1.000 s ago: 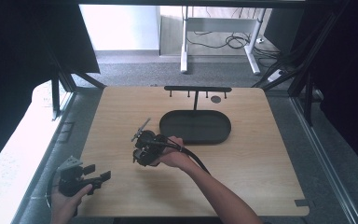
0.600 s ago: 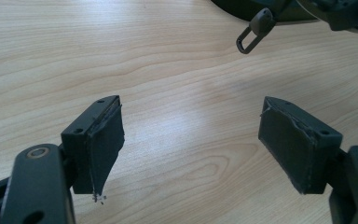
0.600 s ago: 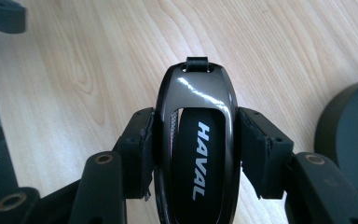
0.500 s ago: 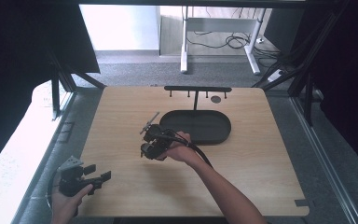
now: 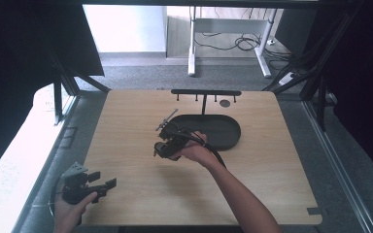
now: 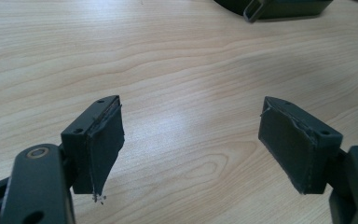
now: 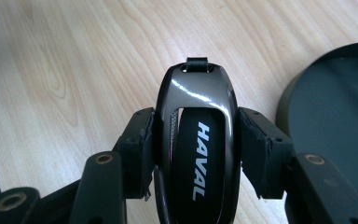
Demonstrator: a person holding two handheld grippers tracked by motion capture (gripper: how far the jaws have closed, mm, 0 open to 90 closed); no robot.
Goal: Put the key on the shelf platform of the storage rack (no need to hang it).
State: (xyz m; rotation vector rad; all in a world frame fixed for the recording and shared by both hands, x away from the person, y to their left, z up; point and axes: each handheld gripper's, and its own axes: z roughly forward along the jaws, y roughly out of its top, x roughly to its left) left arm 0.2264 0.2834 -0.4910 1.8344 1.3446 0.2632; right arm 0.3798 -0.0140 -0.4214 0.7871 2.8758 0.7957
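Key fob (image 7: 196, 140) btwn right gripper (image 7: 196, 149) fingers, tray (image 7: 335, 121) just right.

A: Surface?
B: Light wood-grain table (image 5: 141, 194), grey floor around it.
A: What's lying on it?
B: Black oval tray (image 5: 223, 130), middle of the far half. Black T-shaped rack (image 5: 205, 92) with small pegs just behind the tray, at the far edge. Small dark round disc (image 5: 225, 103) beside the rack's post, near the far edge.
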